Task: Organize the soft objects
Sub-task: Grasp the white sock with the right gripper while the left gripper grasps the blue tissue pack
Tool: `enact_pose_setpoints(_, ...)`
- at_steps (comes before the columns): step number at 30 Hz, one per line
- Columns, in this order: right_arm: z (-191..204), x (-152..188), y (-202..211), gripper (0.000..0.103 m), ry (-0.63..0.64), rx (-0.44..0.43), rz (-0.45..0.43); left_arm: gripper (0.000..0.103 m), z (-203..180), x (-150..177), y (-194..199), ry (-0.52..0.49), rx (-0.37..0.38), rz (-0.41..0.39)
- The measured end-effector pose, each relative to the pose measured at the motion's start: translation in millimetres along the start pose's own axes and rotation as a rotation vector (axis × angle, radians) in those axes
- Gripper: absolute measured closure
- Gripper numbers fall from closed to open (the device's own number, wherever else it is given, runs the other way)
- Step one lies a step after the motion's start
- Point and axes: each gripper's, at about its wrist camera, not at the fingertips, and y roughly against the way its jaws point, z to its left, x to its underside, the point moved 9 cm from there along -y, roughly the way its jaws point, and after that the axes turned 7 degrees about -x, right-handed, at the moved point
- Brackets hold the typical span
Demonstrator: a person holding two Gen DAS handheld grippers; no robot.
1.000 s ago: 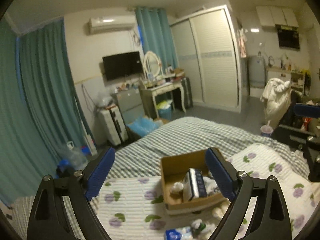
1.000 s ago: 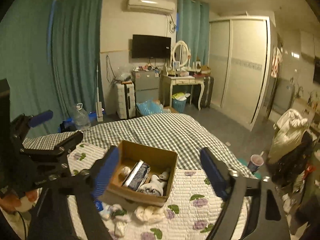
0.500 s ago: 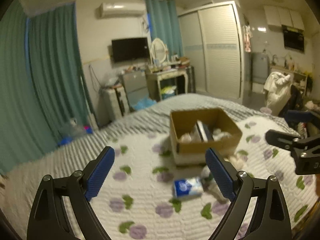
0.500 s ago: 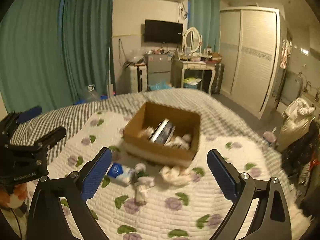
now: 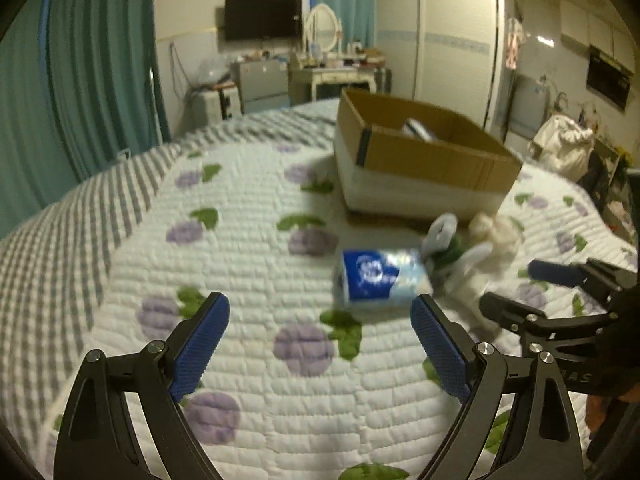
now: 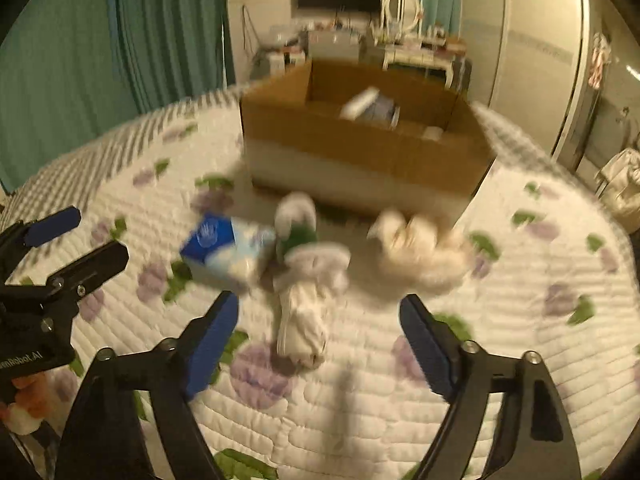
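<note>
A home bedroom in a small flat. A bed (image 5: 248,216) with a quilted floral cover over a grey checked sheet (image 5: 60,240) fills the foreground. Beyond its far edge: teal curtains (image 5: 92,72), a wall-mounted TV (image 5: 263,18), a dressing table (image 5: 336,74) with an oval mirror (image 5: 323,34), a small fridge (image 5: 262,80), and a sliding-door wardrobe (image 5: 436,36). Past the bed's far right corner, a range hood (image 5: 608,80) and wall cabinets (image 5: 592,32) show a kitchen corner in the same room.
</note>
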Motion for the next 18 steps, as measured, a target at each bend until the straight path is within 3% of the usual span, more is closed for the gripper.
enact_pose_setpoints(5,-0.2,14.6,-23.9,0.053,-0.029,-0.056,0.061,0.009,-15.7,9.8,-7.0,-0.046,0.006,0.015)
enact_pose_setpoints(7,-1.9,15.7,-26.0,0.073,-0.015,-0.038,0.066,0.009,-20.0,13.4,-9.2,-0.060,0.012,0.022)
enact_pose_setpoints(8,-1.4,15.4,-25.3,0.077,-0.012,-0.037,0.067,0.009,-23.5,15.5,-10.3,-0.068,0.016,0.028)
enact_pose_setpoints(12,-4.8,12.7,-12.6,0.079,-0.044,-0.060,0.047,0.009,-34.1,18.9,-16.2,-0.090,0.034,0.043)
enact_pose_setpoints(18,-21.9,-1.7,19.2,0.079,-0.082,-0.024,-0.039,0.009,-48.0,13.0,-33.1,-0.063,0.076,0.078)
